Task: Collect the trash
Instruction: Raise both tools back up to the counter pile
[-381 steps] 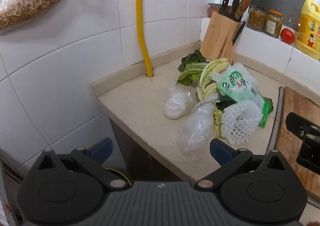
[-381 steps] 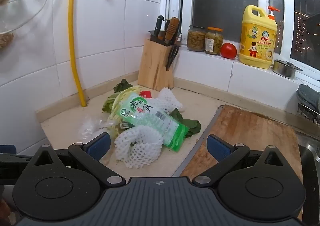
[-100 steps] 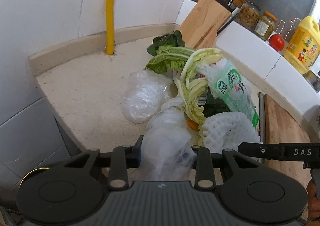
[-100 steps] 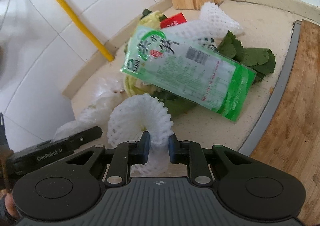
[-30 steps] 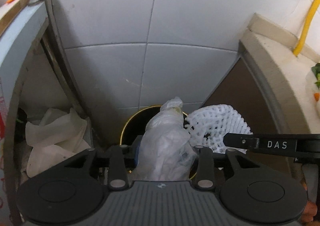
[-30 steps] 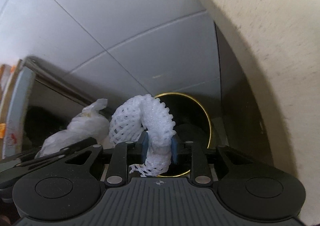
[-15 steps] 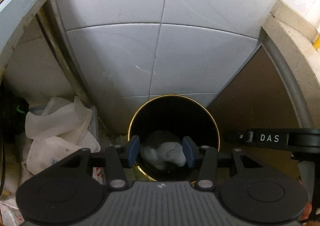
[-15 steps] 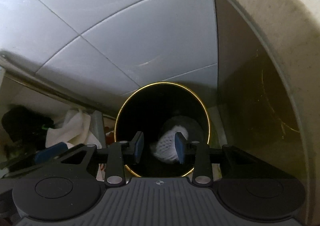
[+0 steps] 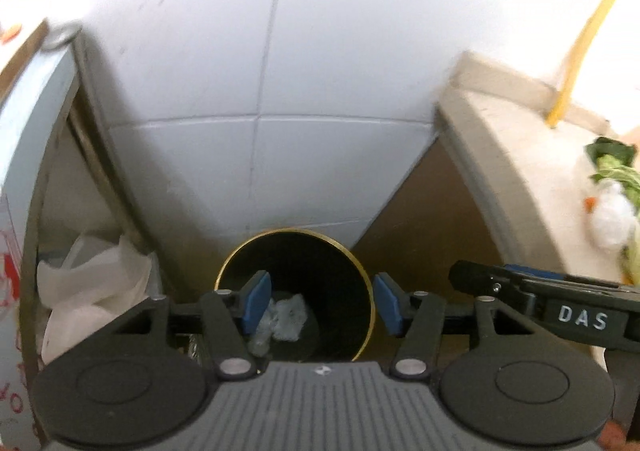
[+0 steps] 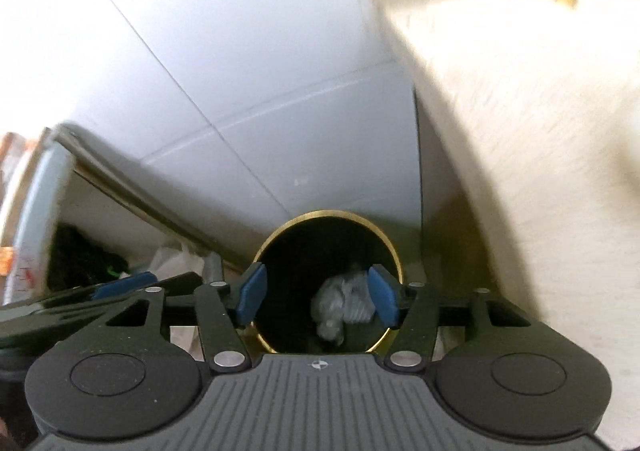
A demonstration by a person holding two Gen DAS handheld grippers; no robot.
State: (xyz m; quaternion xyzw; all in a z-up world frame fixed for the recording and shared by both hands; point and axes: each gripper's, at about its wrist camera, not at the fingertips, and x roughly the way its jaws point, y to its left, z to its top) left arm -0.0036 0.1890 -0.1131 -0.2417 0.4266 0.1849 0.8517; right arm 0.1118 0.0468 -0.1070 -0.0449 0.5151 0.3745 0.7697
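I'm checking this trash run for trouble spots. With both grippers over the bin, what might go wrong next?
1. The bin has a narrow mouth, so later drops may miss.
2. The left gripper and right gripper, jaws opening and empty, sit close together and might collide.
3. Blur suggests fast motion; the countertop edge is near.

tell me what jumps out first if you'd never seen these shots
The black bin with a gold rim sits on the floor in the corner between the white tiled wall and the counter, with pale crumpled trash at its bottom. Both the left gripper and right gripper hang over it, jaws opening and empty.
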